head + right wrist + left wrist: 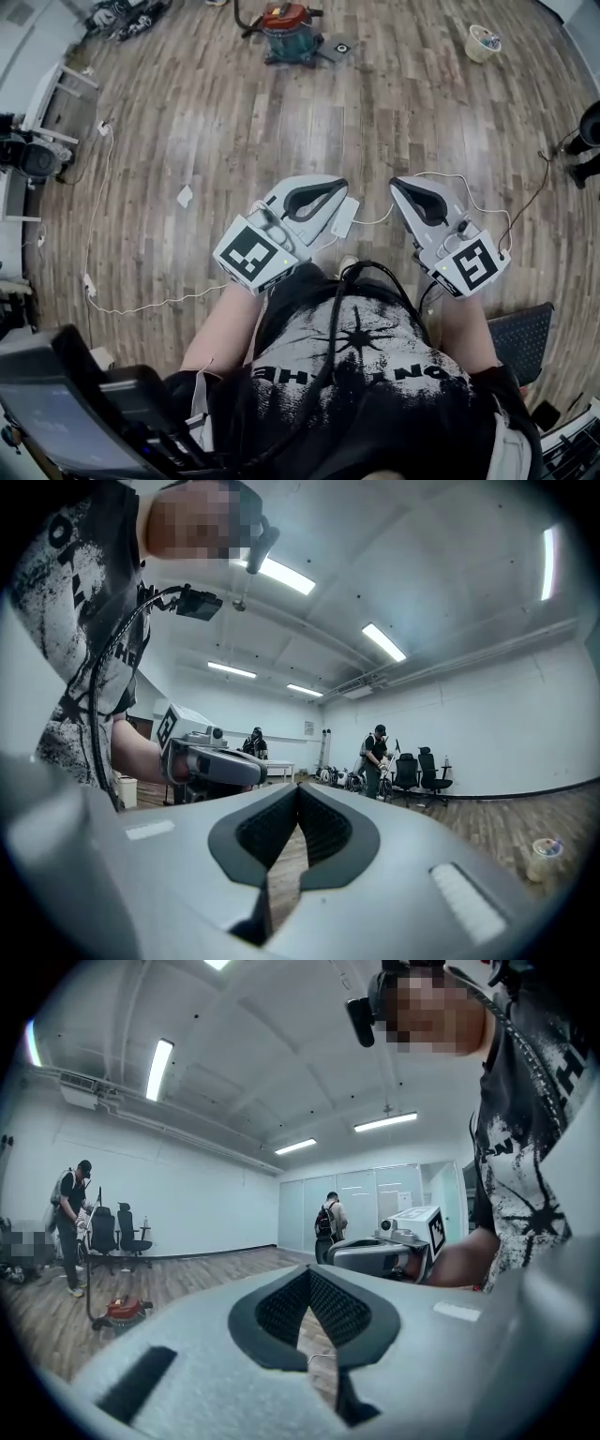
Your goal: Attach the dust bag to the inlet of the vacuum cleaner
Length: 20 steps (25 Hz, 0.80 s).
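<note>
I see both pairs of jaws pressed together, nothing between them: left gripper [317, 199], right gripper [419, 202]. Vacuum cleaner [289, 28] stands on the floor [187, 112], well ahead of both. Shirt [356, 347] print is unreadable.

Left gripper [340, 185] and right gripper [397, 184] hang side by side, well apart from the vacuum cleaner [289, 32].

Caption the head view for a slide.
Shut, empty left tool and right tool above the wood floor; red vacuum far ahead.
</note>
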### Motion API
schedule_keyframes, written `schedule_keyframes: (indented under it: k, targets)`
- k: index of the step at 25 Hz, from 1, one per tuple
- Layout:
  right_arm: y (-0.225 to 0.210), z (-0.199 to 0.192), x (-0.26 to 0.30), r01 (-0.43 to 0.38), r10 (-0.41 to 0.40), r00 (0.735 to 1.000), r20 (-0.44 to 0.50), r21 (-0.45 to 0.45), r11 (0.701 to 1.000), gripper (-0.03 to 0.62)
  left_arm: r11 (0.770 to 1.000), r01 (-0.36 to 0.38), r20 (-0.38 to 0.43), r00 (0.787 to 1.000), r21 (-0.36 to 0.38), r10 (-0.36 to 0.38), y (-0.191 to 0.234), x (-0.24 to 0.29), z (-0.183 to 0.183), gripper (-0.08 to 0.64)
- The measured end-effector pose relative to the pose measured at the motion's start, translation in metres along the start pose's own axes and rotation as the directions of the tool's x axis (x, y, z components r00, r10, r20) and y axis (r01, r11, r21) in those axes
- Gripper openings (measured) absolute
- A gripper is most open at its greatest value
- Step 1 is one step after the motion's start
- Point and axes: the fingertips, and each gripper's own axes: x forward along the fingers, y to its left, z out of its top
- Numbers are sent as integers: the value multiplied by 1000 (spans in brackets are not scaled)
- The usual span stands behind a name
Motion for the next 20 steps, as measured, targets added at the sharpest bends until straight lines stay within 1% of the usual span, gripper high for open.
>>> schedule_keyframes:
  k: [6, 11, 16, 20]
  targets:
    - [-11, -1, 8, -7, 7, 1000, 6, 6, 1000, 5, 1000, -21, -14, 1000, 8, 21, 12, 6, 2, 2]
    - [-24, -6, 24, 14, -14, 1000, 2, -4, 1000, 5, 1000, -2, -7, 1000, 5, 2, 32, 9, -6, 2]
    - [-53, -16, 53, 61, -61, 998, -23, -10, 998, 5, 999, 51, 11, 999, 0, -51, 74, 27, -9, 2]
    - [-84, -17, 94, 101, -102, 994, -37, -18, 995, 5, 995, 97, 18, 995, 1, -97, 128, 43, -6, 2]
